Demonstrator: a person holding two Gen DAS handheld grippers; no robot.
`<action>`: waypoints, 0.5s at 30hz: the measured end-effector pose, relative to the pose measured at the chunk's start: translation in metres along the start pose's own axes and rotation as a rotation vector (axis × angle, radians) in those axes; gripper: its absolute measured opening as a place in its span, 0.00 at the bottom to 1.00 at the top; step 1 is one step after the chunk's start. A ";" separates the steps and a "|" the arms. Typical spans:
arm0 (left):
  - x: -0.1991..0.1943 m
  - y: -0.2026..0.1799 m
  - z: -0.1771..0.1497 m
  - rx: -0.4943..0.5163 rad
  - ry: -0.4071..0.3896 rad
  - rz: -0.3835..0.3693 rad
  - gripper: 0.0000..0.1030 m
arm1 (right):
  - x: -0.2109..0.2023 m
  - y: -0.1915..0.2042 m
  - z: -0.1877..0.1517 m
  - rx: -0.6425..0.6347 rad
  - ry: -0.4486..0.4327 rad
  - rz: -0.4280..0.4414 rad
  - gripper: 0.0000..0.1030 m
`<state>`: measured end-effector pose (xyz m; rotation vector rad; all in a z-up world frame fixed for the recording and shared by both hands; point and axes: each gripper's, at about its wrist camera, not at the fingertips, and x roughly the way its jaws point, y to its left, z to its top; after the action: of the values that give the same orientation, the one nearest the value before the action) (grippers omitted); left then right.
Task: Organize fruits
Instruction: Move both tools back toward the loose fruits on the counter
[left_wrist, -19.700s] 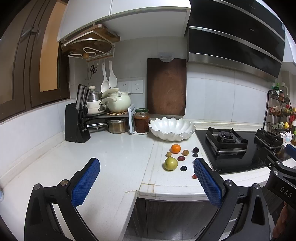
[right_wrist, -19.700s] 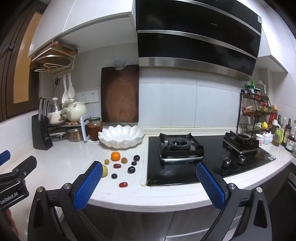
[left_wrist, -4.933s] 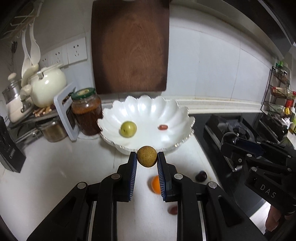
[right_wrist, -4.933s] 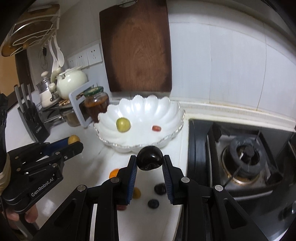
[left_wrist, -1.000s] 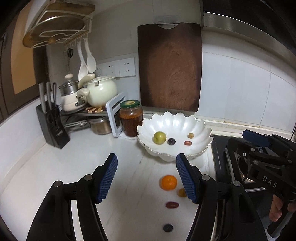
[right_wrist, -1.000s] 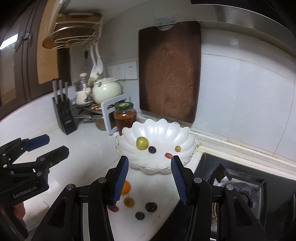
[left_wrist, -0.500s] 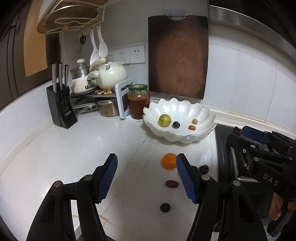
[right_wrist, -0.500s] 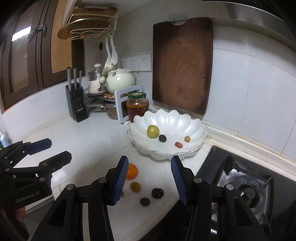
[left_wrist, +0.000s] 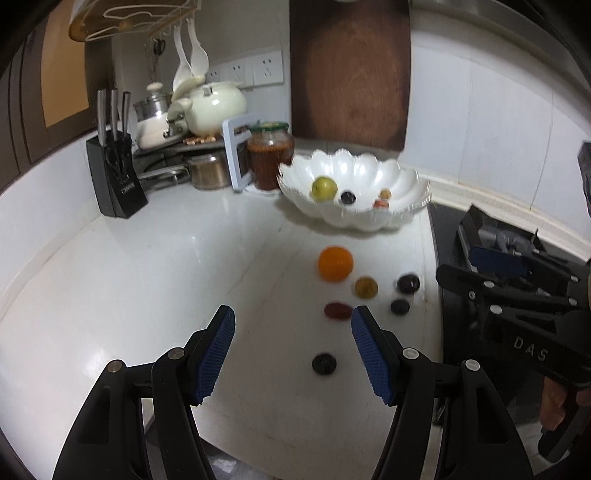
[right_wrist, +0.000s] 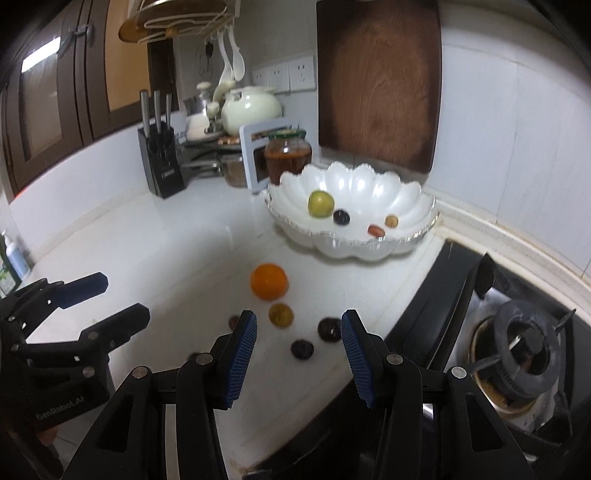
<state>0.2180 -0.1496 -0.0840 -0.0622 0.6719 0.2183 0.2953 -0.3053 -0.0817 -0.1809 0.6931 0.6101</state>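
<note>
Fruits: four sitting in the far bowl (right_wrist: 413, 199), orange (left_wrist: 335, 263) and smaller ones lying nearer; I'm holding left gripper (left_wrist: 293, 354) and right gripper (right_wrist: 298, 358) part-open, both empty.

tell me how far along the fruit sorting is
Done: four fruits lie in the white bowl: a green one, a dark one, a red one and a small tan one. In hand: nothing; the left gripper and right gripper have open, empty jaws. Left: six on the counter, including the orange.
</note>
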 end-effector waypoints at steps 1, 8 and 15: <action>0.002 -0.001 -0.003 0.003 0.007 0.002 0.63 | 0.002 0.000 -0.002 -0.002 0.008 0.002 0.48; 0.015 -0.006 -0.018 0.004 0.052 -0.001 0.62 | 0.016 0.000 -0.016 -0.015 0.059 0.004 0.47; 0.030 -0.015 -0.030 0.007 0.091 -0.007 0.60 | 0.033 0.000 -0.022 -0.031 0.098 0.001 0.47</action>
<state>0.2257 -0.1626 -0.1261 -0.0675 0.7632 0.2076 0.3025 -0.2977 -0.1198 -0.2408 0.7788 0.6161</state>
